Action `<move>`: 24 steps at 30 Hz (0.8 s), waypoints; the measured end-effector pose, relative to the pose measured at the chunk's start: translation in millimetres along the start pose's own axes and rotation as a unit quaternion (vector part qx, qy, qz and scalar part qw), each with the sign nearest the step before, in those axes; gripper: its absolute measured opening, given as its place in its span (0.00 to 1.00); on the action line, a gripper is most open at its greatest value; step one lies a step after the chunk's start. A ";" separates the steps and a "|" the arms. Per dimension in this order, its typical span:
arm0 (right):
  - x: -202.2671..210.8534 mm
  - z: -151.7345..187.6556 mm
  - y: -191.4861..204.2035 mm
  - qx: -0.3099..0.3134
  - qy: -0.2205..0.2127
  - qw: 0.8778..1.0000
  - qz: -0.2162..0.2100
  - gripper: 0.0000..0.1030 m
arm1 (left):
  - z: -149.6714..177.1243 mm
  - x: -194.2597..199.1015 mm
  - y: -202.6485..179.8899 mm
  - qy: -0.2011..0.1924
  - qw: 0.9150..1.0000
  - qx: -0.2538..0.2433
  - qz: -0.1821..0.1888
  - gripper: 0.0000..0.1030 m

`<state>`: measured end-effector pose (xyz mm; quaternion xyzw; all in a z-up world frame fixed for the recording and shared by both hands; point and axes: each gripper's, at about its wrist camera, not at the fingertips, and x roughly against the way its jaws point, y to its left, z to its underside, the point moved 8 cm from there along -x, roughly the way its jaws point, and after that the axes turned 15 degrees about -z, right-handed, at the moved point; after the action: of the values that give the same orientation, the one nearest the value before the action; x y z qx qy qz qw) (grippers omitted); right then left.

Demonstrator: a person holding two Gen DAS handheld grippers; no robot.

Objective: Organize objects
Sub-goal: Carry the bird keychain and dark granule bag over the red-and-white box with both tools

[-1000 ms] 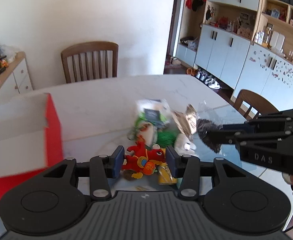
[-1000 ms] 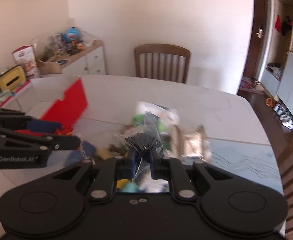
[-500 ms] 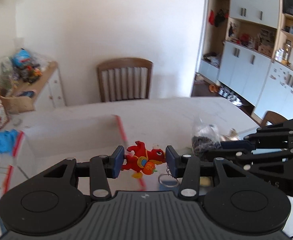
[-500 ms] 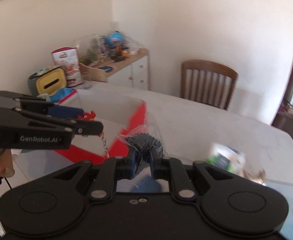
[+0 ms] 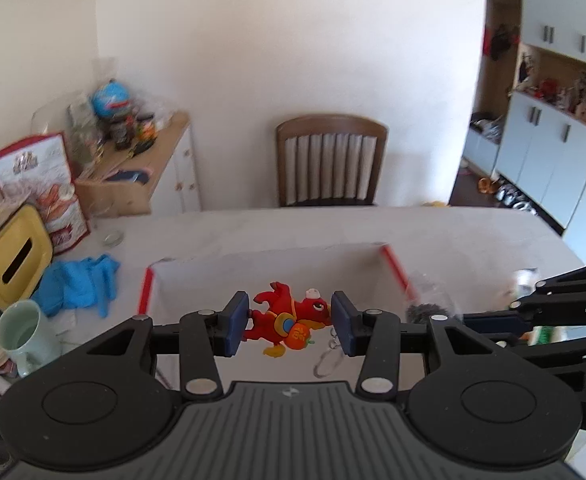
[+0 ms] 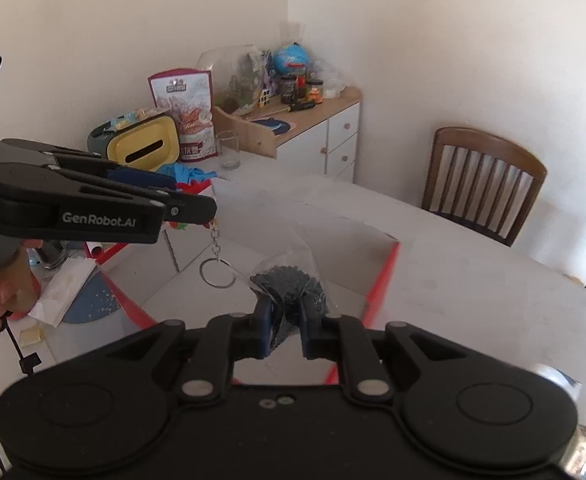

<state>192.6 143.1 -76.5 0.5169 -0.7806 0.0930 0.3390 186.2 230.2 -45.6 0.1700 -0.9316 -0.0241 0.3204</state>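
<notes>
While your left gripper (image 5: 289, 323) pinches the red toy (image 5: 289, 318) above the box (image 5: 253, 268), its keyring (image 5: 327, 362) dangles. From the right wrist, your right gripper (image 6: 285, 330) clamps the bead bag (image 6: 289, 286) over that box (image 6: 381, 276), right of the toy.

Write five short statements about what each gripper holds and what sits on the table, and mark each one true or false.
1. The left gripper grips a red dragon keychain. True.
2. The right gripper has open, empty jaws. False: they are shut on a clear bag of dark beads.
3. A metal key ring hangs below the keychain. True.
4. The red-and-white box is covered by a lid. False: it stands open.
5. The blue gloves lie inside the box. False: they lie on the table beside it, near a green mug.
</notes>
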 end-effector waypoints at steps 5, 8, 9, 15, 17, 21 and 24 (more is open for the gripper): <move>-35.0 -2.6 -3.2 0.001 0.027 1.000 -0.009 0.12 | 12.8 -37.5 18.0 0.032 0.999 -0.002 -0.006 0.43; -55.4 0.5 -7.7 -0.004 0.049 0.999 -0.010 0.12 | 21.2 -61.0 22.7 0.052 0.999 -0.006 -0.004 0.43; -61.7 2.2 -9.6 -0.008 0.058 0.998 -0.011 0.12 | 23.7 -67.5 22.3 0.059 0.998 -0.009 -0.003 0.43; -98.8 16.9 -22.0 -0.049 0.109 0.993 -0.011 0.12 | 41.8 -103.0 22.1 0.101 0.995 -0.021 0.009 0.43; -107.7 22.0 -25.2 -0.063 0.118 0.991 -0.011 0.12 | 47.7 -111.4 20.7 0.111 0.993 -0.033 0.009 0.43; -118.0 30.1 -26.2 -0.071 0.131 0.989 -0.011 0.12 | 59.2 -125.3 17.0 0.133 0.990 -0.050 0.010 0.43; -123.0 34.5 -24.7 -0.071 0.140 0.988 -0.013 0.12 | 69.9 -135.1 13.5 0.157 0.986 -0.063 0.013 0.43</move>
<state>228.1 206.4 -184.5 0.4835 -0.7234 0.1042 0.4818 239.4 283.3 -178.5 0.1388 -0.8685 -0.0518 0.4730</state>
